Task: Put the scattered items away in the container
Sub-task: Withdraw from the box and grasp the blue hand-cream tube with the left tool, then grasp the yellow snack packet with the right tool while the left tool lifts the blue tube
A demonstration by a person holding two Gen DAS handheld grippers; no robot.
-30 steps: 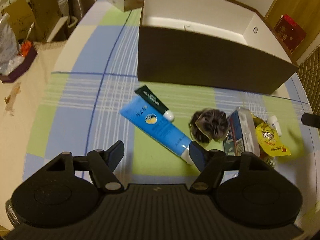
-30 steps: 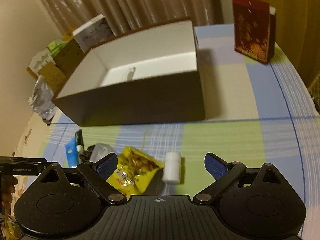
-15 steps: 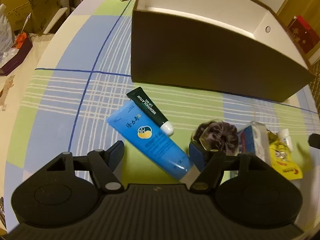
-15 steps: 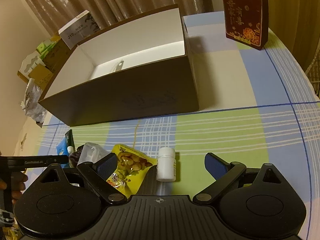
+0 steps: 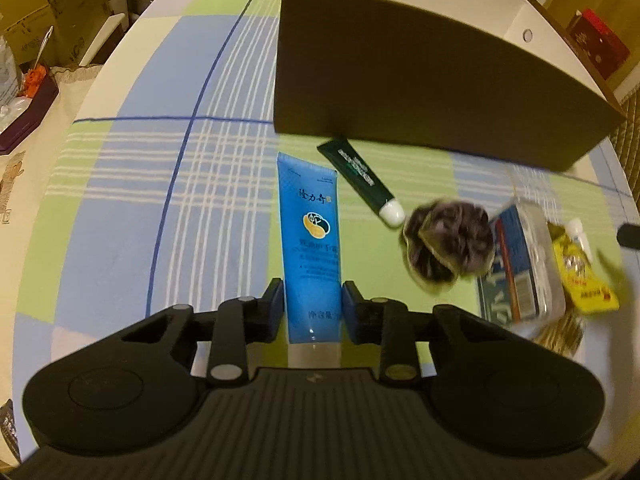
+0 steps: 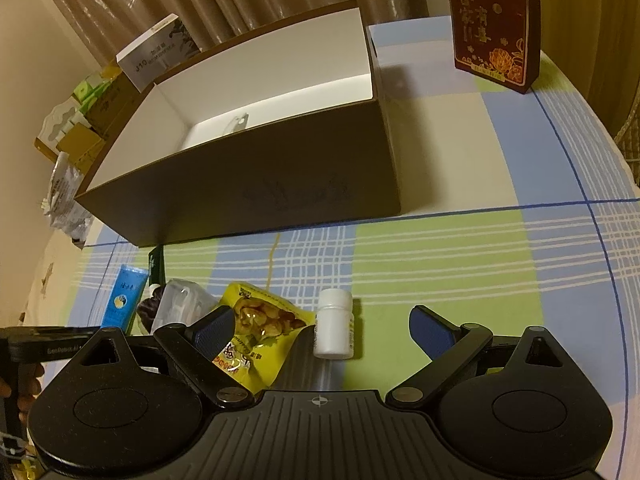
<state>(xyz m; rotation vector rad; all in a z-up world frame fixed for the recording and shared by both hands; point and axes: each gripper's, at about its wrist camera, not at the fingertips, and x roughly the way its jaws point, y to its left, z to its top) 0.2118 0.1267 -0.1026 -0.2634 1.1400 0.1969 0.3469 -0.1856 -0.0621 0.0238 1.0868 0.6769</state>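
From the left wrist view, the left gripper (image 5: 313, 309) is down low over the desk (image 5: 132, 208), and its jaws are closing on the blue tube (image 5: 310, 236). The tube's cap end sits right between the blue pads, which look to be touching its sides. The rest of the tube points away toward the box (image 5: 420, 80), which stands at the far side with its dark wall facing us. Just right of the blue tube lies a dark green tube (image 5: 360, 174), its flat end close to the box wall. Further right are a dark crinkled packet (image 5: 448, 242), a clear-wrapped blue pack (image 5: 520, 268) and a yellow snack bag (image 5: 580, 276), all blurred.

So the step in hand looks like picking up the blue tube. Next I'd expect the grip to firm, then a lift high enough to clear the box's near wall before letting go inside.

From the right wrist view, the right gripper (image 6: 320, 330) hangs with its jaws wide apart and nothing held. A small white bottle (image 6: 334, 328) stands between them, touching neither pad. The snack bag lies against the left pad. The box is open beyond, white inside, with one small pale thing on its floor. A red carton (image 6: 494, 24) stands far right.
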